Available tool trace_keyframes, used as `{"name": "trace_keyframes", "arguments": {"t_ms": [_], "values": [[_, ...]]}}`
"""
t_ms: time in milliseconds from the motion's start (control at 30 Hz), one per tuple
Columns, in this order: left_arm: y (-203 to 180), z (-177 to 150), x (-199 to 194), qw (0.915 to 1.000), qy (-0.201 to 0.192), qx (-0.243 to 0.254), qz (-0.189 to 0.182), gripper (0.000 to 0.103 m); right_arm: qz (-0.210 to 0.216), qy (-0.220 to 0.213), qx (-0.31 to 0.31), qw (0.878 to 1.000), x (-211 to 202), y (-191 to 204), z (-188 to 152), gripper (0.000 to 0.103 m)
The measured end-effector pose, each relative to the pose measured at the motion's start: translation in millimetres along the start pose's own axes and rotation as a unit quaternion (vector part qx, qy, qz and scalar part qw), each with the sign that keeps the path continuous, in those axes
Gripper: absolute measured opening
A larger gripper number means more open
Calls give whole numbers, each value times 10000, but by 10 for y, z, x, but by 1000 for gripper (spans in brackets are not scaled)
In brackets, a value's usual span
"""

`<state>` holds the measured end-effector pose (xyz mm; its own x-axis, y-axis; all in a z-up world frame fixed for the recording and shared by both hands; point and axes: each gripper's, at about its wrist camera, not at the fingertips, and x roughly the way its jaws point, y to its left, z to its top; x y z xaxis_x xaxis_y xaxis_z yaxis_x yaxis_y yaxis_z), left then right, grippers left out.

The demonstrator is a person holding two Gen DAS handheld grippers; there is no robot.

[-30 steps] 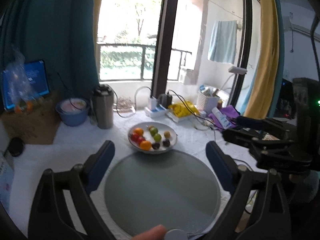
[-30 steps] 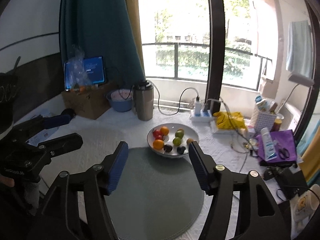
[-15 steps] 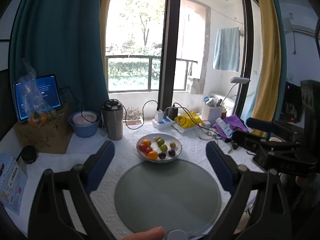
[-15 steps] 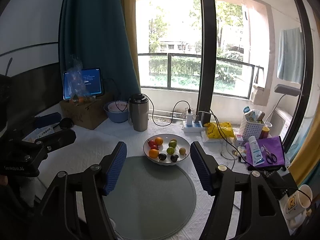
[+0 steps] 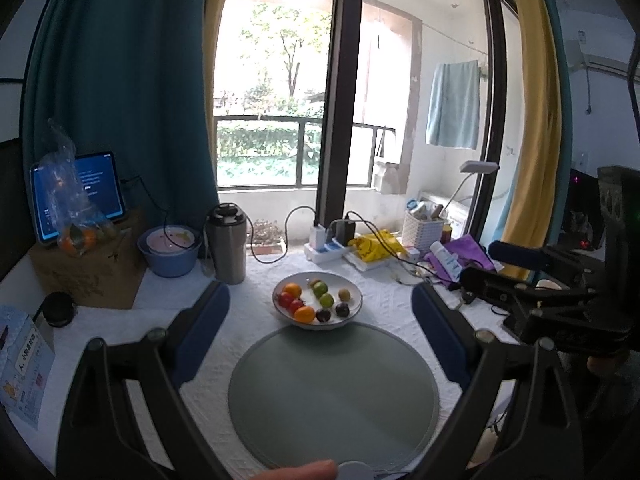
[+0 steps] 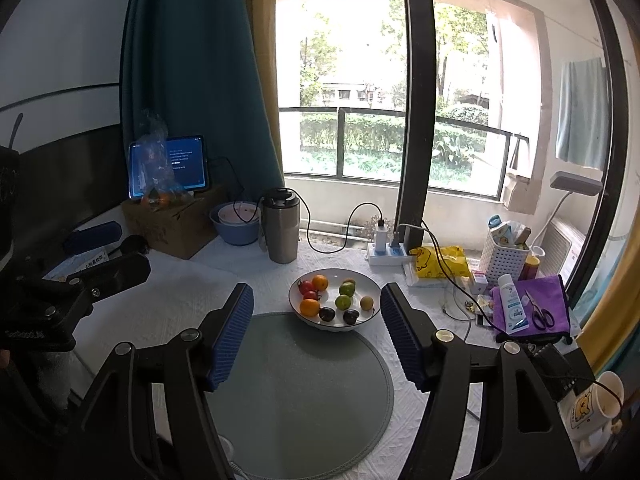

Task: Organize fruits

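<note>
From the left, I see a tablet (image 5: pixel 78 196) propped on a cardboard box (image 5: pixel 86 276), with a crumpled clear bag (image 5: pixel 74 216) in front of its screen; something orange sits in the bag, but I cannot make out what. Beside the box stand a blue basin (image 5: pixel 170 258) and a steel flask (image 5: pixel 228 244).

My left tool (image 5: pixel 320 320) is spread wide with nothing between its blue pads, which frame the round grey mat (image 5: pixel 332 396) on the white-clothed worktop (image 5: pixel 256 308). The near edge of the mat is cut off by the frame, and a fingertip (image 5: pixel 304 472) pokes in at the bottom.

The fruit is all in the white bowl (image 6: pixel 370 284), which sits on the worktop at the far rim of the mat, ahead of both tools and well clear of them. In it I count two oranges (image 6: pixel 310 307), small red fruits (image 6: pixel 307 287), two green ones (image 6: pixel 343 302), two dark plums (image 6: pixel 327 314) and a small brown one (image 6: pixel 367 303); another piece at the back is half hidden behind a green one.

My right tool (image 6: pixel 317 334) is spread too, less widely, and empty. Further right lie a power strip (image 6: pixel 386 254), a yellow bag (image 6: pixel 438 266), a white basket (image 6: pixel 504 254), and scissors (image 6: pixel 540 314) on purple cloth (image 6: pixel 554 292). A mug (image 6: pixel 596 412) is partly cut off at the right edge.
</note>
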<state>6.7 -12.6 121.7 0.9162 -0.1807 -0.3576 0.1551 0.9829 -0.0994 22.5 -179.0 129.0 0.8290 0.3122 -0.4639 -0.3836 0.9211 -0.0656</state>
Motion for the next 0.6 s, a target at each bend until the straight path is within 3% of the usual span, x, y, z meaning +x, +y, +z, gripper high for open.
{"name": "trace_keyframes", "arguments": {"t_ms": [600], "values": [[-4,-4,-30,9999,-26,20,-118,93,-3,0,-1,10000,0,5,2,69]]}}
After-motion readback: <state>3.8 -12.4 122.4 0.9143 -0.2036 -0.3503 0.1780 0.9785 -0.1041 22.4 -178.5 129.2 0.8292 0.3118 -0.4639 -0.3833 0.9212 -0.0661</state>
